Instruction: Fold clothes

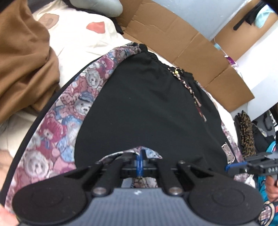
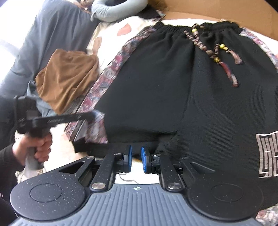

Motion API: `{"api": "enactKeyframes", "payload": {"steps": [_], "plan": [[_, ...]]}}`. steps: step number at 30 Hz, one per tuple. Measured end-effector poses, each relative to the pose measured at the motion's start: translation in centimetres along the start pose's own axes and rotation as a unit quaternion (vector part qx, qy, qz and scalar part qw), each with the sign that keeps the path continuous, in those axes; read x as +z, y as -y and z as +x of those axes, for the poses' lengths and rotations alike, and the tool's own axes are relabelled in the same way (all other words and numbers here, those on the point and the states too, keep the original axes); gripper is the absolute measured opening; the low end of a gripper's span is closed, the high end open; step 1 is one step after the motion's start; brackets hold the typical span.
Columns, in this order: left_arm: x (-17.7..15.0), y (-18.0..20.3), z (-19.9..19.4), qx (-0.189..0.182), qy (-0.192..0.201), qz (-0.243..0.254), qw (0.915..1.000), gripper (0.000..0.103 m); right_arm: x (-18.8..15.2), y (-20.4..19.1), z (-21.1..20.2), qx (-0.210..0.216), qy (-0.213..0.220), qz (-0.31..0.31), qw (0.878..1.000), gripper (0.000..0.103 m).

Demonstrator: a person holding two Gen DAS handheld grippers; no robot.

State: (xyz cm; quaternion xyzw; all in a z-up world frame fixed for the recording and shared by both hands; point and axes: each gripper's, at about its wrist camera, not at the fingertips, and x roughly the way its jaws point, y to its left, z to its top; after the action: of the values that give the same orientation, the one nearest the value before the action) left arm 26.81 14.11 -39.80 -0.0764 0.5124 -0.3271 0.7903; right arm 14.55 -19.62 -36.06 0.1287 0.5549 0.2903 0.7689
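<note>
Black shorts [image 1: 147, 104] with teddy-bear print side panels [image 1: 57, 132] and a beaded drawstring [image 2: 205, 47] lie flat on the bed, waistband away from me. My left gripper [image 1: 140, 160] is shut on the patterned hem corner, its blue pads pressed together on the cloth. In the right wrist view the left gripper [image 2: 98, 113] meets the shorts' [image 2: 173, 87] left edge, with a hand on its handle. My right gripper [image 2: 136, 156] has its blue pads [image 2: 144, 157] a narrow gap apart with the black hem between them. It also shows at the shorts' right edge [image 1: 231, 167].
A crumpled brown garment [image 1: 22, 60] lies left of the shorts on cream bear-print bedding [image 1: 83, 31]. Flattened cardboard [image 1: 182, 38] lines the far side. A grey neck pillow [image 2: 118, 10] and a grey garment [image 2: 52, 34] sit at the back left. A leopard-print item [image 1: 245, 132] is at the right.
</note>
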Motion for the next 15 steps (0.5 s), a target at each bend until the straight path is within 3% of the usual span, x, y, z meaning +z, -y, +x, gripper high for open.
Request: {"api": "enactKeyframes", "payload": {"steps": [4, 6, 8, 15], "plan": [[0.6, -0.8, 1.3, 0.005, -0.010, 0.001, 0.9999, 0.001, -0.5, -0.8, 1.7, 0.017, -0.016, 0.006, 1.000, 0.012], [0.7, -1.1, 1.8, 0.006, -0.016, 0.002, 0.9999, 0.001, -0.8, -1.0, 2.8, 0.026, -0.024, 0.024, 0.999, 0.020], [0.9, -1.4, 2.3, 0.007, -0.022, 0.004, 0.9997, 0.001, -1.1, -1.2, 3.8, 0.039, -0.027, 0.039, 0.998, 0.036], [0.6, -2.1, 2.1, -0.013, -0.018, -0.010, 0.9997, 0.001, -1.0, -2.1, 7.4, 0.064, -0.052, 0.107, 0.991, 0.038]]}}
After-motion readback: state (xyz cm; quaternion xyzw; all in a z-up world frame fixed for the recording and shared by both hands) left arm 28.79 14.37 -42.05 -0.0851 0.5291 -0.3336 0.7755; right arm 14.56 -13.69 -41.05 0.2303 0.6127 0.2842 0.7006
